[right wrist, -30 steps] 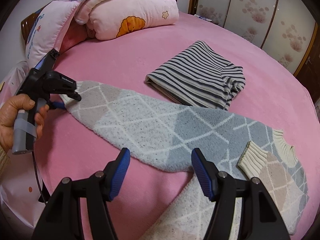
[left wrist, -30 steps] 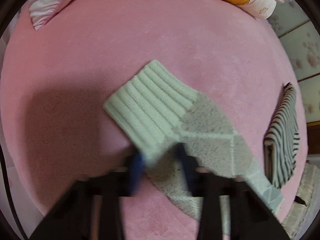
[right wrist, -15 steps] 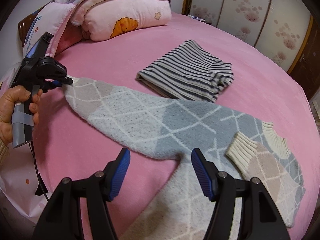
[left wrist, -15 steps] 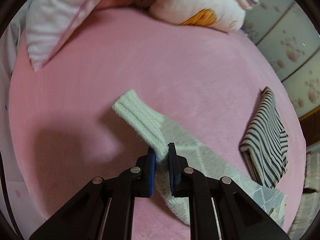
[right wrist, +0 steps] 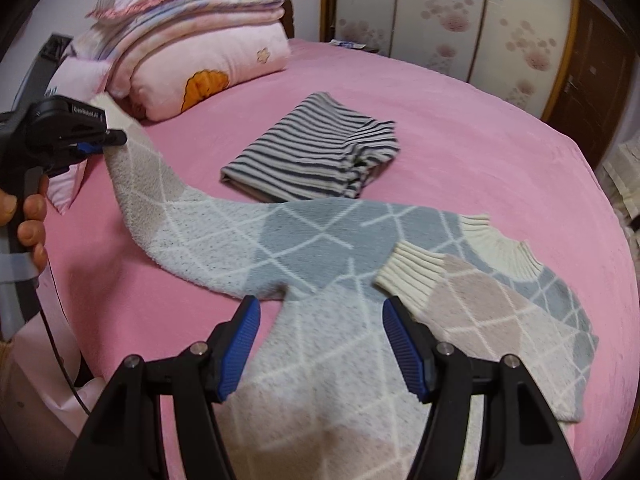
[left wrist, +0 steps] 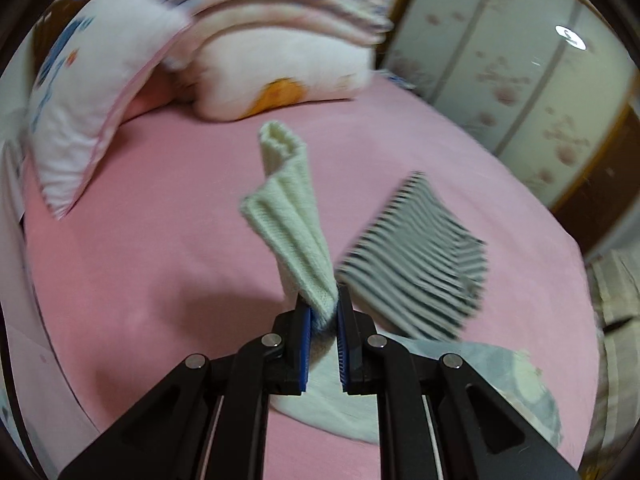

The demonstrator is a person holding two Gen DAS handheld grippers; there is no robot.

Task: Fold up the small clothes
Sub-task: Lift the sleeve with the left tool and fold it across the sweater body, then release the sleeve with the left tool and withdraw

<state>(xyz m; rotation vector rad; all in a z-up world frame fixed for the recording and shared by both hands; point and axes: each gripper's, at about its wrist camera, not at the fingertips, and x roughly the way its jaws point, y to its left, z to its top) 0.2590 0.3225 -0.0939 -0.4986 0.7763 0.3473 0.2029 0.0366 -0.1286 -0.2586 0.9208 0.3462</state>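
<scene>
A knitted sweater (right wrist: 328,360) with grey, blue and beige diamonds lies on the pink bed (right wrist: 460,128). Its left sleeve (right wrist: 160,200) is lifted off the bed. My left gripper (left wrist: 323,314) is shut on that sleeve just behind the cream ribbed cuff (left wrist: 292,216), which sticks up past the fingers. In the right wrist view the left gripper (right wrist: 100,142) shows at the far left, held by a hand (right wrist: 30,220). My right gripper (right wrist: 320,344) hovers open above the sweater's body near the armpit, nothing between its fingers. The other sleeve's cuff (right wrist: 412,272) lies folded over the chest.
A folded black-and-white striped garment (right wrist: 316,152) lies on the bed behind the sweater. Pillows and folded quilts (right wrist: 192,40) are stacked at the head of the bed. Floral wardrobe doors (right wrist: 460,12) stand behind. The bed's edge drops off at the left.
The left gripper closed on the sleeve by the cuff and lifted it up off the bed, rolling as it rose. The right gripper shifted over the sweater's body, still open.
</scene>
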